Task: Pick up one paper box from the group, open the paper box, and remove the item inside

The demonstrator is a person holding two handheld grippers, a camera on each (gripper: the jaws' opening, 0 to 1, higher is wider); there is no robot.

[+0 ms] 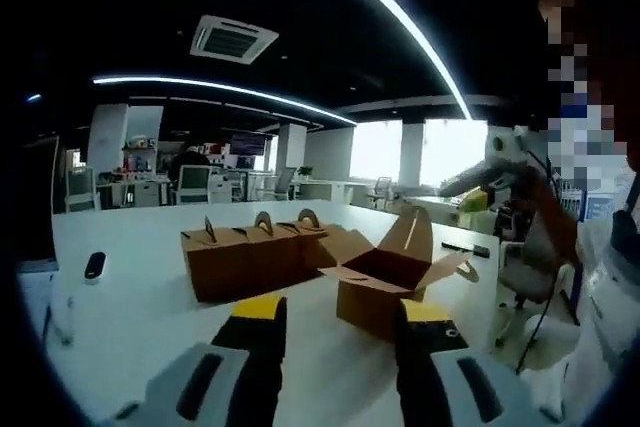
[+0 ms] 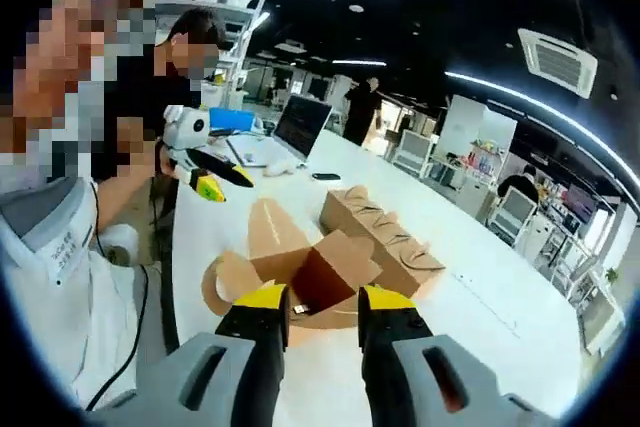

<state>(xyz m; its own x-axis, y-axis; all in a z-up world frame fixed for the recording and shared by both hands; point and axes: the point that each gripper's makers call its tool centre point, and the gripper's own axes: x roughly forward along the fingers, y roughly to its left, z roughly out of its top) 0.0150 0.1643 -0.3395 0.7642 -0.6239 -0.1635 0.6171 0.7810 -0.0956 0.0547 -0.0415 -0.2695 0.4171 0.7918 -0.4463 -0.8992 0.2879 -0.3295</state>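
The opened brown cardboard paper box [image 1: 385, 282] sits on the broad white counter [image 1: 130, 322], its flaps spread wide and one tall flap with a curved handle tab standing up at its far side; in the left gripper view the left gripper [image 1: 337, 332] hovers just in front of this box, its grey jaws with yellow-and-black tips spread apart and holding nothing, the box showing between and beyond them. Just beside the open box, on its left in this view, stands a row of three closed brown paper boxes [image 1: 250, 257] with arched handles on top, touching one another; farther left of the open box a small dark oval object [image 1: 94, 265] lies on the counter, well apart. To the right of the open box the other gripper comes in, raised above the counter edge, beside a person in white clothing [image 1: 610, 297].

In the right gripper view the right gripper [image 2: 323, 322] hangs above the near side of the open box [image 2: 320, 272], its jaws likewise spread and empty; whether anything lies inside the box cannot be told. The closed boxes [image 2: 385, 232] stand just beyond the open box; farther along the counter [image 2: 500, 317] from it are an open laptop [image 2: 295, 127] and a small dark flat thing [image 2: 325, 176]; seated people and office chairs show beyond.
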